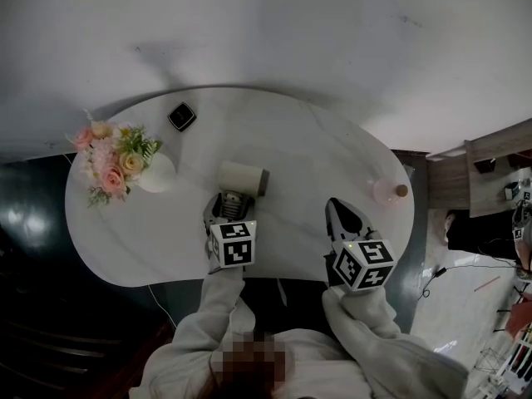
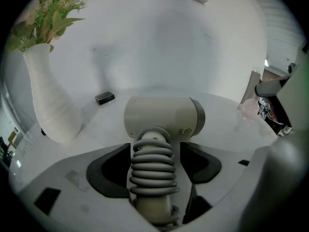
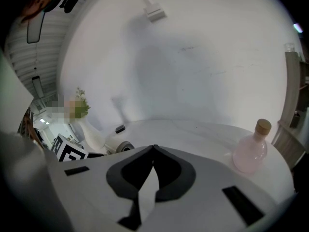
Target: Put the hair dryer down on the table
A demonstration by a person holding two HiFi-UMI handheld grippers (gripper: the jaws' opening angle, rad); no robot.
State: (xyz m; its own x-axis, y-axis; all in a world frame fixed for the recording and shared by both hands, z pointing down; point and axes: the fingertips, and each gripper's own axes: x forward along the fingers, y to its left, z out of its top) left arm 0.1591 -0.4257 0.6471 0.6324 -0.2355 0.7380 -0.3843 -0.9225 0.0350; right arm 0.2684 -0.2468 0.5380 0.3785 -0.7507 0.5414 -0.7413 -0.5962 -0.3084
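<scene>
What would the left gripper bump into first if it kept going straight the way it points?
The hair dryer: its cord-wrapped handle stands between the open jaws of the left gripper, and the barrel lies right ahead.

White oval table (image 1: 316, 160) carries a flower vase (image 1: 155, 173), black box (image 1: 181, 115), hair dryer (image 1: 243, 178), pink bottle (image 1: 387, 191)

Head view looks steeply down; both gripper views share its table (image 1: 316, 165).

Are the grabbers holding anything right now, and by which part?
Nothing is held. The handle of the hair dryer, wrapped in cord, lies between the open jaws of the left gripper, unsqueezed. The right gripper has shut, empty jaws.
</scene>
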